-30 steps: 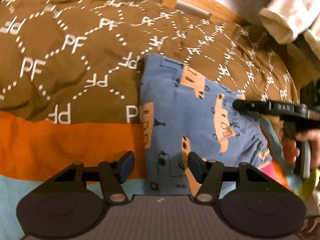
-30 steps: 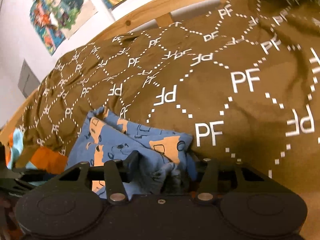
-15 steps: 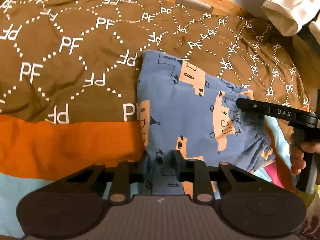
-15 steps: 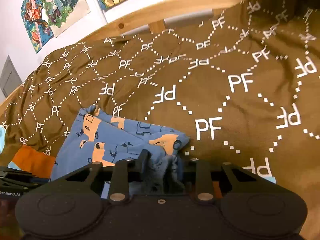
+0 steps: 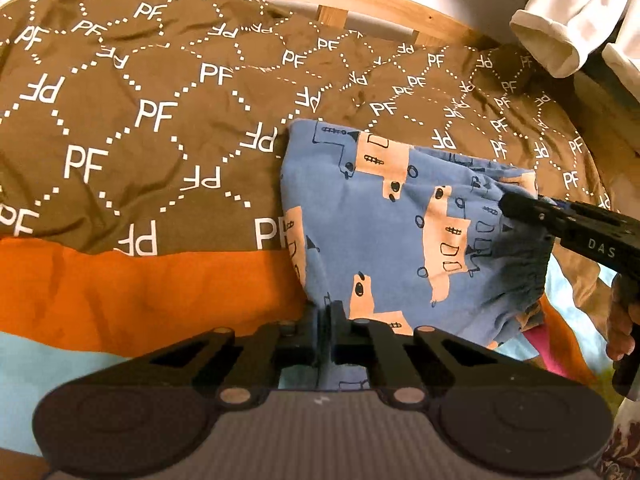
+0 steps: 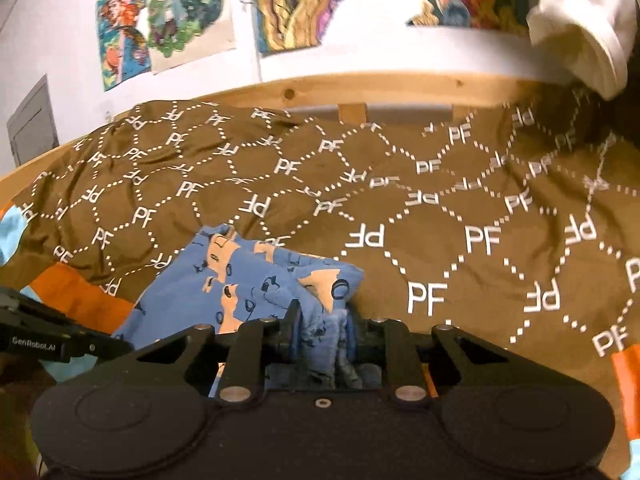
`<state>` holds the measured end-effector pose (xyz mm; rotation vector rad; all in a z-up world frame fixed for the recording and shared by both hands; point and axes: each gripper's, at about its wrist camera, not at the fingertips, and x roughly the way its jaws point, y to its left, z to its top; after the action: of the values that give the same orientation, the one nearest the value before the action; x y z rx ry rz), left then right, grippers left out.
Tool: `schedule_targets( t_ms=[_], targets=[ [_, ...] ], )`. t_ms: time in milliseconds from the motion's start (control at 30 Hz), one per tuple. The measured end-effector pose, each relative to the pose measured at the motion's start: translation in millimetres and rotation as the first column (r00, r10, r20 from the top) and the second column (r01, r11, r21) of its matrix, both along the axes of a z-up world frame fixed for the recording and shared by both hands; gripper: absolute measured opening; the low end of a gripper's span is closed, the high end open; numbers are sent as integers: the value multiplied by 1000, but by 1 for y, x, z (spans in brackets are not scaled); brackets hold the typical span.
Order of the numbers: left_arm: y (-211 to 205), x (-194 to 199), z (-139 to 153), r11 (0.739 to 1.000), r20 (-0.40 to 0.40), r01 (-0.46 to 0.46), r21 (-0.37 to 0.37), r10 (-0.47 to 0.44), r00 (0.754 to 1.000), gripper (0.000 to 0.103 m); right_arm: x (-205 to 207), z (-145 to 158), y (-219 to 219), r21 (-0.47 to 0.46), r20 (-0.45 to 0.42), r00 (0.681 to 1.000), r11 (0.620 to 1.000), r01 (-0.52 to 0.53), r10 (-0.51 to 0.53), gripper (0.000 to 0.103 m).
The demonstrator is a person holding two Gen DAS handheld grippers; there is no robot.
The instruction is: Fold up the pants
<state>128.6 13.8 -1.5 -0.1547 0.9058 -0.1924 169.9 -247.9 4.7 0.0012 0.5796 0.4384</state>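
Between both grippers' jaws, pants

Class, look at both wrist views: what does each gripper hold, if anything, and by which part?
Both hold the blue pants. The left gripper pinches a thin near edge; the right gripper, jaws closing, grips the bunched gathered waistband end.

Posters cut off above

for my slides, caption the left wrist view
Left gripper pinches blue pants on the brown bedspread.
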Motion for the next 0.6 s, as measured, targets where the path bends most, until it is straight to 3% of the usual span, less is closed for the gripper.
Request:
schedule_targets(
  t_ms=[367, 600],
  targets=[
    [7, -17, 21, 998, 45, 18, -53, -15, 999, 4, -32, 28, -5, -15, 84, 996, 1000, -20, 21, 22],
    [1, -1, 31, 998, 56, 36, -59, -32, 998, 4, -12, 39, -3, -77, 74, 995, 996, -54, 59, 21]
  ],
)
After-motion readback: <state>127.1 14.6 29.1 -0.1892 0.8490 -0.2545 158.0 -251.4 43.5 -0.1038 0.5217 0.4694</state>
